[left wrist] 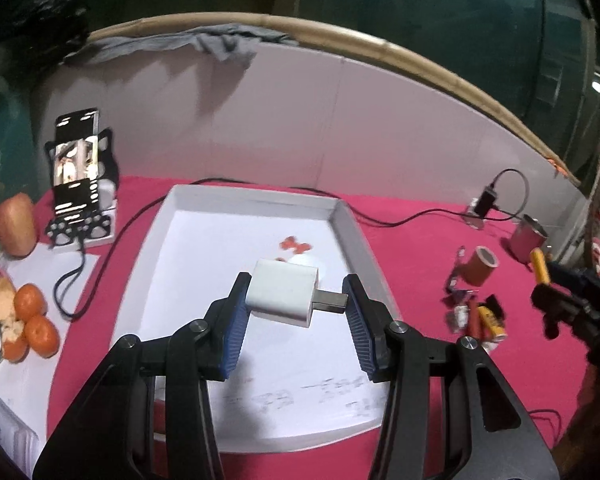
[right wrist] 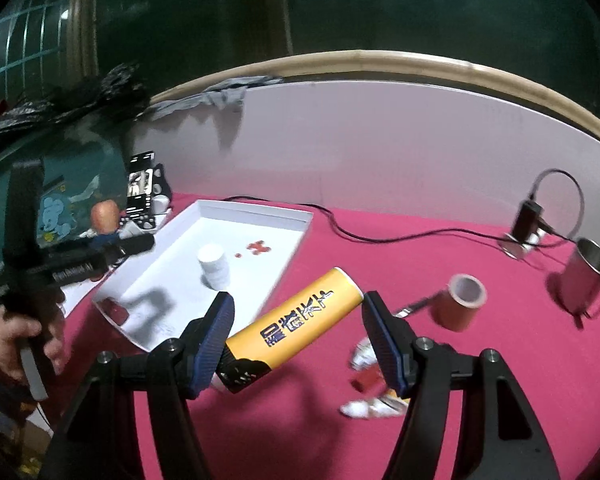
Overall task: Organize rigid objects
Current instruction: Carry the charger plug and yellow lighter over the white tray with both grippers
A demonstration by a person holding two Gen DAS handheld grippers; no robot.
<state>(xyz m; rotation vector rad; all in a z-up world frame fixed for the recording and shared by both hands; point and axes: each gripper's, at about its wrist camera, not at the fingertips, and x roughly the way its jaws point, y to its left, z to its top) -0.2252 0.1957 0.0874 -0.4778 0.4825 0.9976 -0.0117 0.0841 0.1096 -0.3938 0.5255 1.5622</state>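
Left wrist view: white charger is clamped end to end in the left claw, held above the white tray on the red table. Right wrist view: yellow tube is gripped diagonally in the right claw, just right of the tray; a white bottle is seen inside it.

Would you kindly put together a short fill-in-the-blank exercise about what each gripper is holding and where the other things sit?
1. The left gripper is shut on a white ____.
2. The right gripper holds a tube that is mostly ____ in colour.
3. The white bottle stands inside the white ____.
4. The cloth covering the table is ____.

Missing words: charger; yellow; tray; pink
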